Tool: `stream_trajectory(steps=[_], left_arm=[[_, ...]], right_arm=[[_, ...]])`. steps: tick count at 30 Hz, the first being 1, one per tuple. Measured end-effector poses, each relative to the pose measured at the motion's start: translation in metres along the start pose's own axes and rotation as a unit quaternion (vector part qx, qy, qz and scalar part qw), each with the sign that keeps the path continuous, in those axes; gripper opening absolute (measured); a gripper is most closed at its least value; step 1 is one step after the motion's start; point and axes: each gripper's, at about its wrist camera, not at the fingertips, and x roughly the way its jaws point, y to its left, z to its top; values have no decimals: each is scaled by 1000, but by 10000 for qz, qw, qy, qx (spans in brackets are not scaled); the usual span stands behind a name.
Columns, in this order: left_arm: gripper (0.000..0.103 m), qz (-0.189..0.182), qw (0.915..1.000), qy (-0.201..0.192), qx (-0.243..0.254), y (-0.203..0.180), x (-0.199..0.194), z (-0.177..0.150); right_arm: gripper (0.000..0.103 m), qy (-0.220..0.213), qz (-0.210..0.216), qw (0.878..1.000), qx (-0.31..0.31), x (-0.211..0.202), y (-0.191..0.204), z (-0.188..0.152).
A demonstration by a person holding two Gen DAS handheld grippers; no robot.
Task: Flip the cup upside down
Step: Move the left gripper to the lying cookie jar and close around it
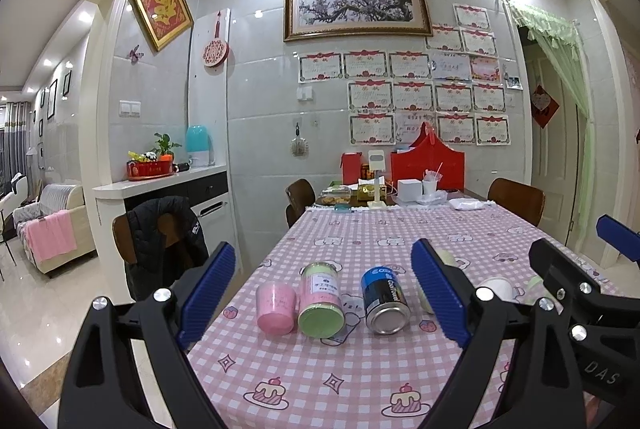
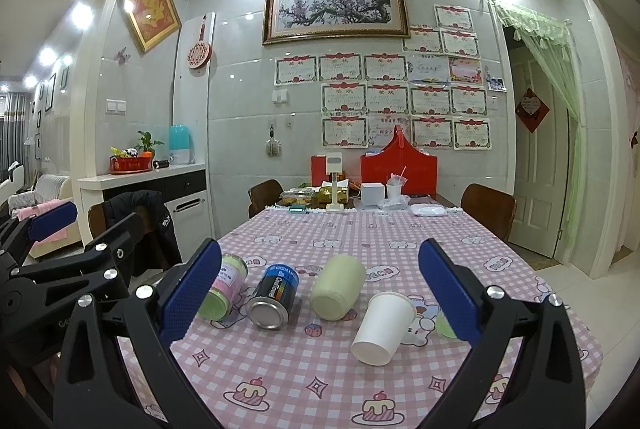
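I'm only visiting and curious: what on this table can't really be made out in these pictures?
- Green object: right wrist view, mostly behind the right gripper's finger.
- White paper cup: left wrist view, half hidden by gripper parts.
- Jar label: too small to read.
- Far-end clutter: too small.

table (image 2: 360, 229) | on it, left→right: jar (image 2: 224, 289), can (image 2: 274, 295), cup (image 2: 382, 327)

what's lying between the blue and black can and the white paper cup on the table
A pale yellow-green cylindrical jar lies on its side between the blue and black metal can and the white paper cup. The right wrist view shows this clearly.
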Motion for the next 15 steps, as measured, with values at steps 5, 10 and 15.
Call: stream_trajectory(steps=[5, 10, 15], left_arm=[[88, 54, 9998, 186, -93, 7, 12, -4], [88, 114, 9988, 447, -134, 19, 33, -13], [88, 160, 9958, 898, -129, 32, 63, -29]], right_arm=[[95, 166, 86, 9998, -63, 14, 7, -2], [95, 396, 205, 9988, -207, 35, 16, -8], [95, 706, 343, 9961, -403, 62, 29, -19]])
